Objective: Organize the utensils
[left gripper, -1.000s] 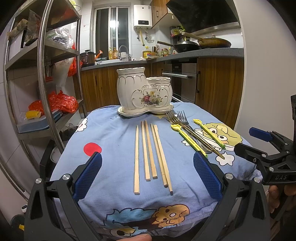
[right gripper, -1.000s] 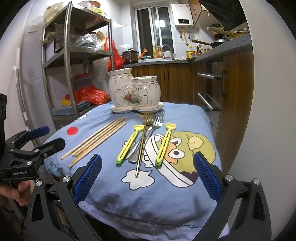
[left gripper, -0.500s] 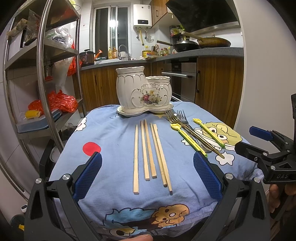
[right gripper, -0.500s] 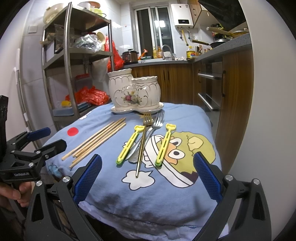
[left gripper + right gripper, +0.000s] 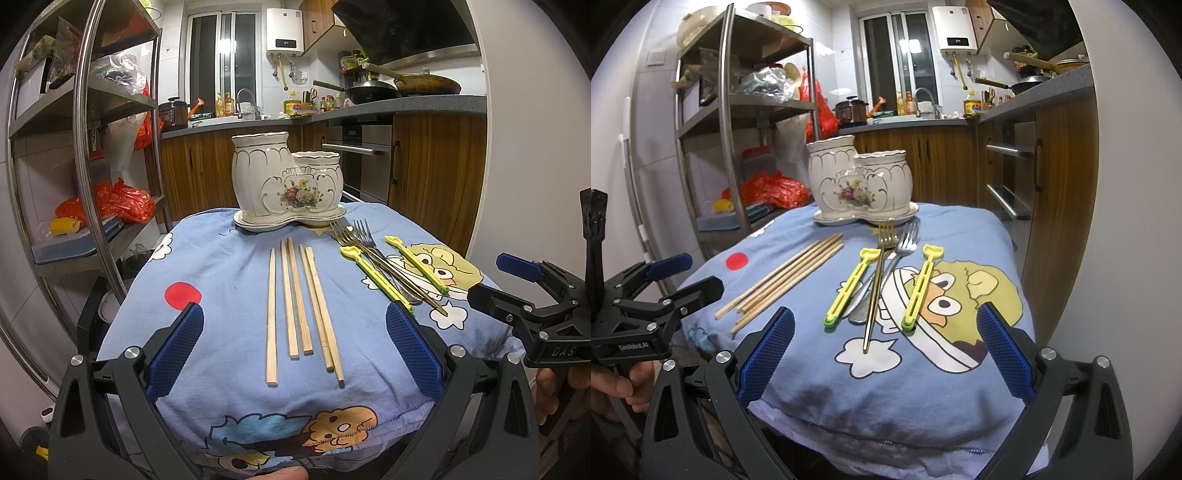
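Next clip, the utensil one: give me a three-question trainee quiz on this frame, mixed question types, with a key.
1. True or false: the ceramic holder already has utensils standing in it.
2. How many wooden chopsticks lie on the blue cloth?
3. Multiple choice: the gold fork lies
A. between the two yellow-green utensils
B. left of the chopsticks
C. inside the holder

Key
1. False: nothing shows above either rim.
2. Five.
3. A. Both the left gripper and the right gripper are open and holding nothing.
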A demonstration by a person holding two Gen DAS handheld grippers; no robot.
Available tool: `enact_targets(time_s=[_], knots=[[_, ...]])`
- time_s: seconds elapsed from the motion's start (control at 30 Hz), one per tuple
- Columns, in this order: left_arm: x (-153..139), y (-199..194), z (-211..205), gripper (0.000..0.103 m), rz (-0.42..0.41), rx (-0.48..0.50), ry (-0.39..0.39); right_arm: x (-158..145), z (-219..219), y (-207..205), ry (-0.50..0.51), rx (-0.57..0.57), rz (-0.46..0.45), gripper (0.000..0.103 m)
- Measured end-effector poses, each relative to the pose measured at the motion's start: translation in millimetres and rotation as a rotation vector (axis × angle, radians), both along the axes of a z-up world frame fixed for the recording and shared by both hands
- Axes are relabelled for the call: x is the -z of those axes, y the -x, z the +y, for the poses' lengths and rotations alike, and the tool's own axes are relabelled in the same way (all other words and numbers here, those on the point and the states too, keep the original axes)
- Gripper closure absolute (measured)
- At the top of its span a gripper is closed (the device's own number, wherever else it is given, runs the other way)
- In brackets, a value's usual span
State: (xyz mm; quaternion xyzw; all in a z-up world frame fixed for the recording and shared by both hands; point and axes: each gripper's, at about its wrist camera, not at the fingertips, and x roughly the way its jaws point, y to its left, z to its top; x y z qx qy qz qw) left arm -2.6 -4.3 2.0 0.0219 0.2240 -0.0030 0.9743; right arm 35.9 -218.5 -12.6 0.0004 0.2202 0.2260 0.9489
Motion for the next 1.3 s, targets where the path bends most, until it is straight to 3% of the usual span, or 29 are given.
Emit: enact_targets(time_s=[0.97, 1.3], knots=[[2.3, -2.4, -1.2, 0.005, 0.005, 0.000, 0.004, 0.2, -0.6, -0.6, -0.005, -0.001, 0.003, 0.005], [10.3, -4.7, 6.8, 0.005, 0.014, -0.009, 0.046, -0.4, -1.7, -1.3, -0.010, 0.000, 0.008, 0.005]])
